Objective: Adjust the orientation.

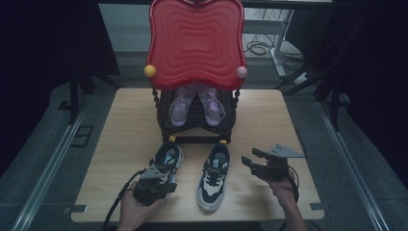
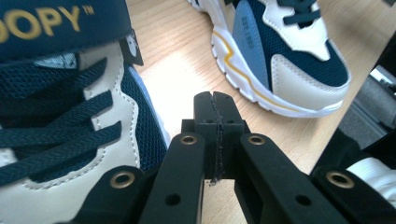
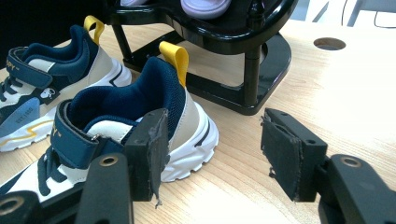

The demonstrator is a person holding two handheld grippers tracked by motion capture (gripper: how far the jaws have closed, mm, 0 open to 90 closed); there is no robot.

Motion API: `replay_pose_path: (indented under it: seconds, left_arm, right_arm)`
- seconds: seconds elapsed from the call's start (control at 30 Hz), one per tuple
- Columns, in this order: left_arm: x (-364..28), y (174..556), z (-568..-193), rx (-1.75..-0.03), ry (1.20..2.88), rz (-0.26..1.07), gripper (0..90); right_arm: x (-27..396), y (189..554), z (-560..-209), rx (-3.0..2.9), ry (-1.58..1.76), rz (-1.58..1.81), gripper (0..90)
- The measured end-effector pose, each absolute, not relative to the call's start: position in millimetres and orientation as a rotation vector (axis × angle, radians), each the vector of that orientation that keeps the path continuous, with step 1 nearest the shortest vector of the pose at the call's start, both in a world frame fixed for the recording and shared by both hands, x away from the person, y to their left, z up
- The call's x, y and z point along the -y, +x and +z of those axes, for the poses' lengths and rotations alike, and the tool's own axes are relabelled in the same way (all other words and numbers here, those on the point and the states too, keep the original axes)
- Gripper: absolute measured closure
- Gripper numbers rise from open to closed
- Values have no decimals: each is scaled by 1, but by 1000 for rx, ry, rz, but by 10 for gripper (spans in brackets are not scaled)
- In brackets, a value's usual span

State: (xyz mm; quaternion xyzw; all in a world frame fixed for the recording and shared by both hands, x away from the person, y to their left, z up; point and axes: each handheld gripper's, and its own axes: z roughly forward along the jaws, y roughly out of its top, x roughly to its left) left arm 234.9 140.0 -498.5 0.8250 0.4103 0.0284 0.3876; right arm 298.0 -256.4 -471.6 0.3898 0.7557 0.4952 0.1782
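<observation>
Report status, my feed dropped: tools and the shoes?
Left tool shut, empty, beside left navy-and-white sneaker. Right tool open, beside right navy-and-white sneaker. Black shoe rack behind; nothing blocking.

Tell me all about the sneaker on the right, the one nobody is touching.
The right sneaker is a child-sized shoe in navy mesh with cream leather-like panels, a thick white sole and a thin yellow line along its side. It has dark laces, a navy strap across the top and a yellow pull loop at the heel. It sits upright on the wooden table, toe toward the person, heel toward the black rack, apart from its twin. Nothing grips it.
</observation>
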Motion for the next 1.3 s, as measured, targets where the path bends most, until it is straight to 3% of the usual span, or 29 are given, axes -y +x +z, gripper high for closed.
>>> replay_pose_path:
  seconds: [0.37, 1.3]
  left_arm:
    - [-126, 226, -511, -1023, 2184, 73, 900]
    - [-152, 218, -520, -1109, 2139, 88, 900]
  right_arm:
    - [253, 298, -473, -2154, 1088, 1366, 418]
    - [261, 299, -469, -2128, 1105, 1378, 424]
